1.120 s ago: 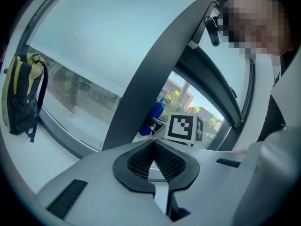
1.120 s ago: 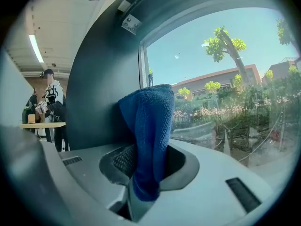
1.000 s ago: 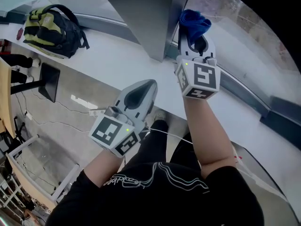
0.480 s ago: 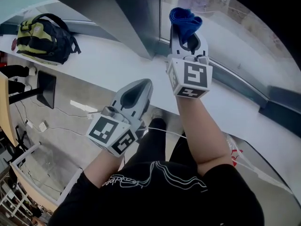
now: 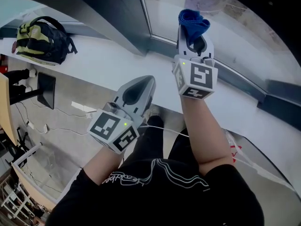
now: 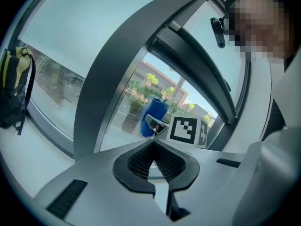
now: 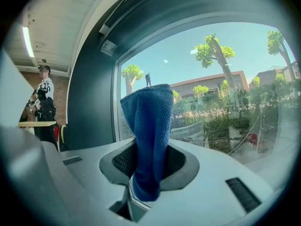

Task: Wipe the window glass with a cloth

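- While it points up at the window glass (image 7: 225, 79), the right gripper (image 5: 193, 34) is clamped on the cloth (image 7: 149, 126), leaving a folded end proud of the jaws as a wiping pad; contact with the pane seems not yet made.
- Cloth: blue, napped microfibre, bunched into a soft upright fold.
- Left gripper (image 6: 151, 150): ribbed jaws pressed together on nothing, held low by the white sill (image 5: 94, 62), apparently idle.
- Glass: smooth, clear, set in a dark frame (image 5: 117, 8).
- Backpack (image 5: 40, 32): black and yellow-green fabric, slumped on the sill, well apart.

The right gripper (image 5: 194, 34) is held forward on an outstretched forearm (image 5: 202, 126), jaws clamped on a cloth (image 5: 193, 19). The left gripper (image 5: 149, 80) hangs lower and nearer the body, jaws together, empty.
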`<state>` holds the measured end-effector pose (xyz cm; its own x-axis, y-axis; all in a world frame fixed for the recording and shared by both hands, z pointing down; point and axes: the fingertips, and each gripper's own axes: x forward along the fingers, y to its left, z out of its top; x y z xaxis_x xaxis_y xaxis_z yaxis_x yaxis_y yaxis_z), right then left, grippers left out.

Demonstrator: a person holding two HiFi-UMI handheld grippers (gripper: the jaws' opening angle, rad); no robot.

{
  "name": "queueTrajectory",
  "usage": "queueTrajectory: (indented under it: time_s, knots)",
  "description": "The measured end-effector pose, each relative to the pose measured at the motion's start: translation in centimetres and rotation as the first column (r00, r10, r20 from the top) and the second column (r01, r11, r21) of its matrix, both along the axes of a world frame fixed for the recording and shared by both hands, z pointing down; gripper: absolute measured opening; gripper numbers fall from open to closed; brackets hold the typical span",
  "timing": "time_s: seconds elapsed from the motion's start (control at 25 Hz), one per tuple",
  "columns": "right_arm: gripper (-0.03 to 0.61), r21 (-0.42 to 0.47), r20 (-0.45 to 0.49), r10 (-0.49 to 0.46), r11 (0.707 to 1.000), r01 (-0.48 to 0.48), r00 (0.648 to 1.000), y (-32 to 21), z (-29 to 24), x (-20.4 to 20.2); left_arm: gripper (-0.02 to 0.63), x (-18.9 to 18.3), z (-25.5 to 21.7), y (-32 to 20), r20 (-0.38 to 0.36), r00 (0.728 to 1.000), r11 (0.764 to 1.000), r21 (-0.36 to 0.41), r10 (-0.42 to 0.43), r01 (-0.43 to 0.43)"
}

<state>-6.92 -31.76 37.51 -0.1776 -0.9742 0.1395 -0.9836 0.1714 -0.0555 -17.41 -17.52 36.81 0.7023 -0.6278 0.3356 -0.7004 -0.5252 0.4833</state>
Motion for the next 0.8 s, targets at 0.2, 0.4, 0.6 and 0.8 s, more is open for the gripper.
queueTrajectory:
  time_s: [0.2,0.4,0.6,0.8]
  knots:
    - [0.094,-0.002,-0.018,0.031,1.000,-0.031,0.999,1.4,0.0,3.6,0.003,2.8,-0.3,1.3,-0.006,1.000,1.000,0.002,0.021,-0.021]
    - [0.094,-0.011,-0.019,0.062,0.998,-0.062,0.998,3.0,0.7,7.5,0.003,6.2,-0.1,2.4,-0.001,0.999,0.999,0.004,0.042,-0.042]
    - [0.094,-0.007,-0.029,0.070,0.998,-0.070,0.997,4.3,0.7,10.7,0.003,9.2,-0.2,3.3,-0.005,0.999,0.999,0.015,0.050,-0.050]
    - [0.094,-0.007,-0.040,0.087,0.996,-0.088,0.995,5.9,1.1,14.5,0.003,12.3,0.4,4.3,-0.011,0.998,0.998,0.011,0.060,-0.060]
